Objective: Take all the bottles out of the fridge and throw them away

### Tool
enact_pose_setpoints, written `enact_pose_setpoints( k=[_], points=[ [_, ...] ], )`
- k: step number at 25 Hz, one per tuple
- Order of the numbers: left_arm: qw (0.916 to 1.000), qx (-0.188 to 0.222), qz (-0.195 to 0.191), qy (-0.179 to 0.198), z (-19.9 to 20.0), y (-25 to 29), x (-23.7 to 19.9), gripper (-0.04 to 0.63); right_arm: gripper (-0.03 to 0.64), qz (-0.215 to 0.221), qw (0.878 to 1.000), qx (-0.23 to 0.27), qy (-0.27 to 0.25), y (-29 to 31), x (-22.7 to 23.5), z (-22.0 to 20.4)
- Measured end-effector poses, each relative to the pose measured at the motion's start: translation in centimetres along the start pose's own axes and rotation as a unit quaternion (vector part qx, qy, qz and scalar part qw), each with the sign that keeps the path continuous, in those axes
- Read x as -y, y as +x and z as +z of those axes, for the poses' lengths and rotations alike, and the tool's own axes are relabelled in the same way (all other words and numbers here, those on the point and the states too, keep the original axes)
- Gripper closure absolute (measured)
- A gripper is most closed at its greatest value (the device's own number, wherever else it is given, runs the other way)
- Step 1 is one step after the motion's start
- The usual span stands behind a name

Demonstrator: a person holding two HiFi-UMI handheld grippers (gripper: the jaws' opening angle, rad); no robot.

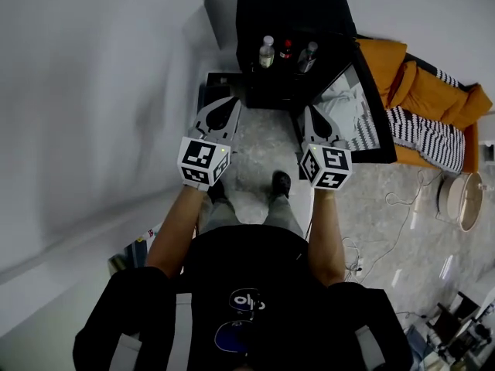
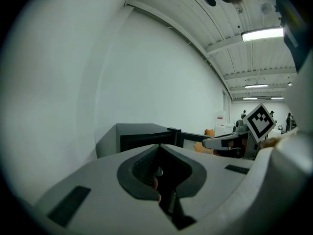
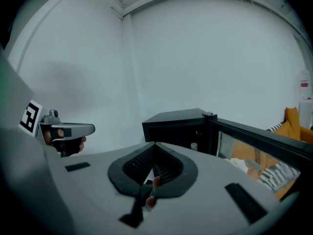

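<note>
A black mini fridge (image 1: 286, 22) stands on the floor ahead with its glass door (image 1: 363, 107) swung open to the right. Three bottles stand side by side inside: a clear one (image 1: 267, 52), a red-capped dark one (image 1: 286, 50) and another clear one (image 1: 308, 56). My left gripper (image 1: 230, 103) and right gripper (image 1: 308, 113) are held side by side in front of the fridge, short of it, both shut and empty. The left gripper view shows its jaws (image 2: 159, 146) closed, with the fridge (image 2: 142, 136) beyond. In the right gripper view the closed jaws (image 3: 154, 143) point at the open fridge (image 3: 181, 126), where one bottle (image 3: 194, 146) shows.
An orange sofa (image 1: 433, 91) with a striped cloth (image 1: 421, 134) sits right of the fridge door. A round pale object (image 1: 462, 199) and cables (image 1: 387, 222) lie on the floor at the right. A white wall (image 1: 93, 91) runs along the left. My shoes (image 1: 281, 182) are on the speckled floor.
</note>
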State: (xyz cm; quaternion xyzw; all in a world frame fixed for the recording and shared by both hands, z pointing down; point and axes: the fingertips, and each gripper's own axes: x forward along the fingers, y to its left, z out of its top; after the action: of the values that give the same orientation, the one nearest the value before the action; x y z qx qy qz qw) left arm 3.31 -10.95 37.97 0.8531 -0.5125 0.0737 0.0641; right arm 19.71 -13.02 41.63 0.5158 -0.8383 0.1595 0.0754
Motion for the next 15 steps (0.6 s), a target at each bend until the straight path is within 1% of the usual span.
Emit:
enact_pose_setpoints(
  k=[6,8,11,15],
  points=[
    [0.9998,-0.015,-0.009,-0.003,-3.5,1.3,-0.7,0.595,0.612,0.013,1.0,0.003,-0.022,3.4,-0.2,-2.5],
    [0.9997,-0.019,-0.014,0.003,-4.7,1.9,-1.1,0.595,0.612,0.019,0.999,0.01,-0.033,5.1,-0.3,-3.0],
    [0.9995,-0.023,-0.018,0.014,-6.7,2.9,-2.0,0.595,0.612,0.025,0.998,0.023,-0.044,7.7,-0.2,-3.8],
    [0.9995,-0.022,-0.018,0.012,-8.7,4.5,-3.2,0.595,0.612,0.022,0.997,0.051,-0.058,11.2,0.6,-4.7]
  ],
)
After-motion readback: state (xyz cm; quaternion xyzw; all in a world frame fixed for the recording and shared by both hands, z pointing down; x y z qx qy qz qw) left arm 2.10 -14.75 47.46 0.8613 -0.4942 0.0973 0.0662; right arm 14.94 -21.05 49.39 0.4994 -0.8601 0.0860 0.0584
